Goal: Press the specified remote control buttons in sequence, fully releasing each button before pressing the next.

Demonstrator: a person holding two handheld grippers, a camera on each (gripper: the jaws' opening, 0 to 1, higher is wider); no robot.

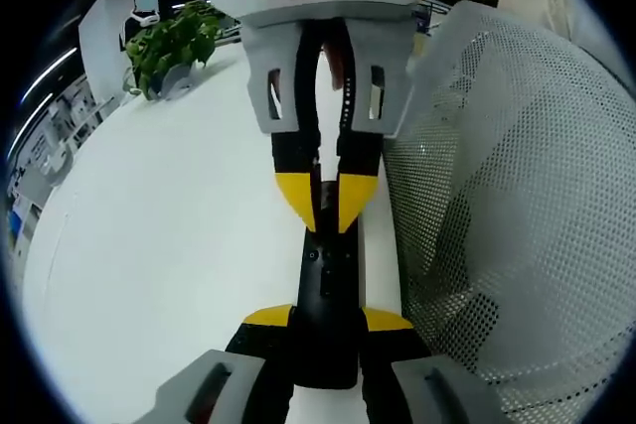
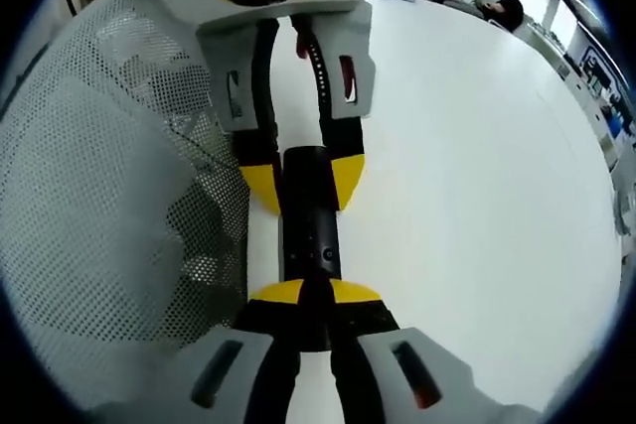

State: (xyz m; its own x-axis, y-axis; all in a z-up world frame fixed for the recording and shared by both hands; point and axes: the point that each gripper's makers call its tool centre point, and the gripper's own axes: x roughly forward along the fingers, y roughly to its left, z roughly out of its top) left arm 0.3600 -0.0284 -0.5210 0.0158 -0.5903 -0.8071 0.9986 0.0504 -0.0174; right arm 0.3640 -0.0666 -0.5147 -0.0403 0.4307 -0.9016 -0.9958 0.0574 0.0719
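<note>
Both views are bright and evenly lit from overhead, with the white table (image 1: 159, 245) close to washed out and carrying only soft, faint shadows. Ceiling light strips appear as streaks at the left edge of the left gripper view. Fisheye distortion bends the edges strongly; the near gripper bodies at the bottom look slightly soft.

Both grippers share one build. The left gripper (image 1: 328, 323) has pale grey housings with slotted recesses, black arms and yellow-tipped jaws. The right gripper (image 2: 314, 295) matches it, its grey shell showing red inserts in the slots, with yellow jaw tips on black.
</note>
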